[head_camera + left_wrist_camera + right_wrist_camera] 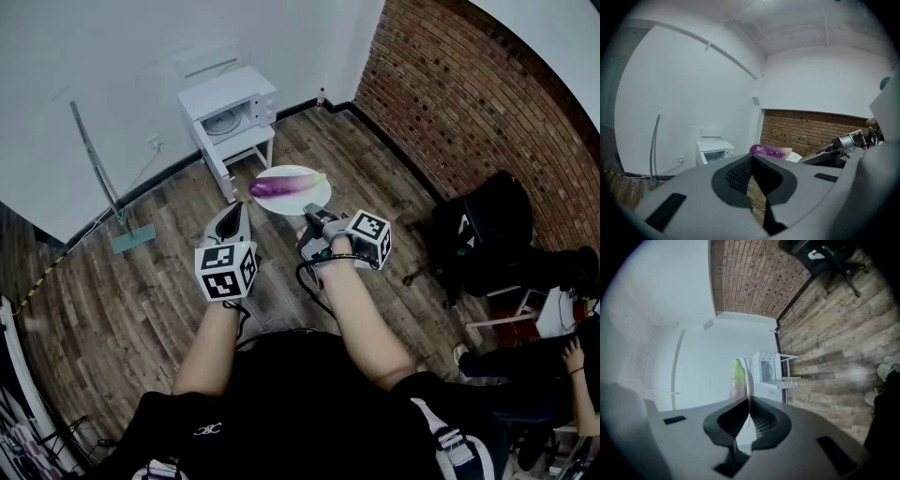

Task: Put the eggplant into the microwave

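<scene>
**Spotter:** Where's the eggplant sitting?

**Me:** It's lying lengthwise on a white plate (314, 199), purple body across the middle. I'm carrying the eggplant (279, 186) on that plate out in front of me, well short of the microwave (231, 109). The microwave is on a small white stand (246, 142) against the wall (112, 75).

**Spotter:** And your grippers?

**Me:** My right gripper (310, 215) is clamped on the plate's near rim, jaws almost together with only that thin edge between them. My left gripper (232, 217) is just beside it, jaws closed and holding nothing.

**Spotter:** How do you expect the load to behave?

**Me:** The eggplant's skin looks glossy and the body is round, so I'd guess it rolls or slides if the plate tips. The plate is pinched at one edge only, so I think the weight will try to twist it out of the grip. It looks stiff and probably breakable.

**Spotter:** If you had to take the eggplant directly?

**Me:** I'd go across the thick purple middle, not the tapered green end (319, 177). It's likely firm but easy to bruise, so I'd squeeze gently.
</scene>
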The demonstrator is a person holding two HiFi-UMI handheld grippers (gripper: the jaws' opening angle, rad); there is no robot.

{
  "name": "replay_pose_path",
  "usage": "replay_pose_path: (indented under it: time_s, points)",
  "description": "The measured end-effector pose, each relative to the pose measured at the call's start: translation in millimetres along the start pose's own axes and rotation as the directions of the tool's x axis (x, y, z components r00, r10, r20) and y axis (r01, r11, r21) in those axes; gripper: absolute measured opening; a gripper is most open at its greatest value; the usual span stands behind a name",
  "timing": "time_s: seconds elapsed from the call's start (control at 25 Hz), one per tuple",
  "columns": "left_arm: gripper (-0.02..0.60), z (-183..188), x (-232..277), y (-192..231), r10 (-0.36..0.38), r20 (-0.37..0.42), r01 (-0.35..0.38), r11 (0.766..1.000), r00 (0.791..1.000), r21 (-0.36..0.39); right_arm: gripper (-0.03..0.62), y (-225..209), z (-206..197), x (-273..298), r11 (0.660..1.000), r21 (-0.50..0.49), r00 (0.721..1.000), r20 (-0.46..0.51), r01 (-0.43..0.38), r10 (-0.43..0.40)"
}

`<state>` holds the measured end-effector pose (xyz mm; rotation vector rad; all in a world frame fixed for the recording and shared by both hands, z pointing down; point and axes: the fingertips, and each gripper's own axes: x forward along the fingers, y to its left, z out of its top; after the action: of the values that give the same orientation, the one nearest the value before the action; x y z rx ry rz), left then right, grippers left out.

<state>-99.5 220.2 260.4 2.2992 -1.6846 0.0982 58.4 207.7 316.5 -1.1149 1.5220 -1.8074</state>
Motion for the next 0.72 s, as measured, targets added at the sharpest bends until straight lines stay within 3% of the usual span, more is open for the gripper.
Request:
replay_pose_path:
  time_s: [0.72]
  points:
    - [-0.002,-9,14,24,-0.029,-0.03,0.029,1.0,0.999,0.002,0.028,-4,-3,20,1.0,0.013,1.0,0.024,-0.01,0.01]
